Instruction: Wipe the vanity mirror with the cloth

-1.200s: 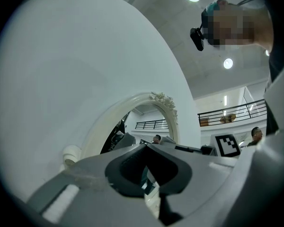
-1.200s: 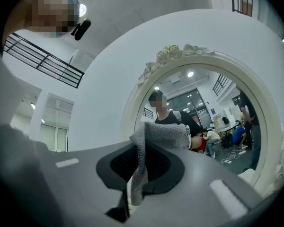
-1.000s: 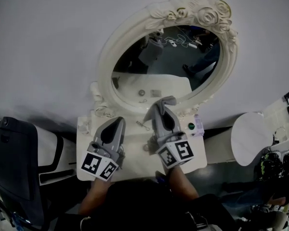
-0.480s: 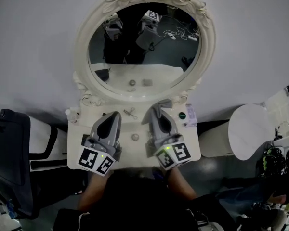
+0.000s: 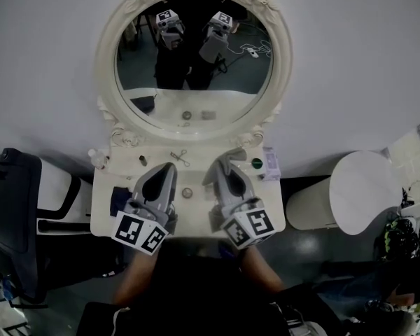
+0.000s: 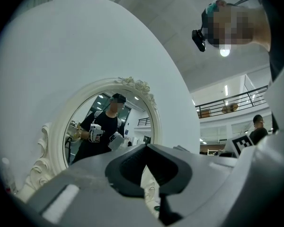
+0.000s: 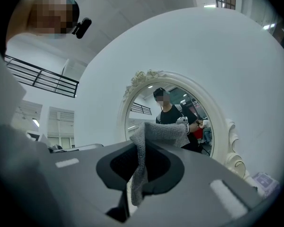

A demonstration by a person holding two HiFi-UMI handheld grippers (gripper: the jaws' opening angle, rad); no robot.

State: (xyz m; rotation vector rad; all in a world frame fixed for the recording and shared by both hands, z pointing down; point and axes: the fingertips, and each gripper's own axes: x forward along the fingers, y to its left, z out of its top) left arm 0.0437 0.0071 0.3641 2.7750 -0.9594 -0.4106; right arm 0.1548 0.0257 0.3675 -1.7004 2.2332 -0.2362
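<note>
Your right gripper (image 5: 222, 168) pinches the cloth (image 7: 162, 134) by one thin fold, short of the mirror (image 5: 194, 61) at 12 o'clock, so a hard swipe may tug it free; your left gripper (image 5: 164, 169) is clenched empty.

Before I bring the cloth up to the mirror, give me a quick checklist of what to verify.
1. Grip on cloth: ok, the right tool is shut on it.
2. Spare left tool: ok, shut on nothing.
3. Contact with mirror glass: not ok, both tools hover over the vanity top.
4. Clear path: cannot tell; small items lie in front of the frame.
5. Dirty spots on the glass: cannot tell.
</note>
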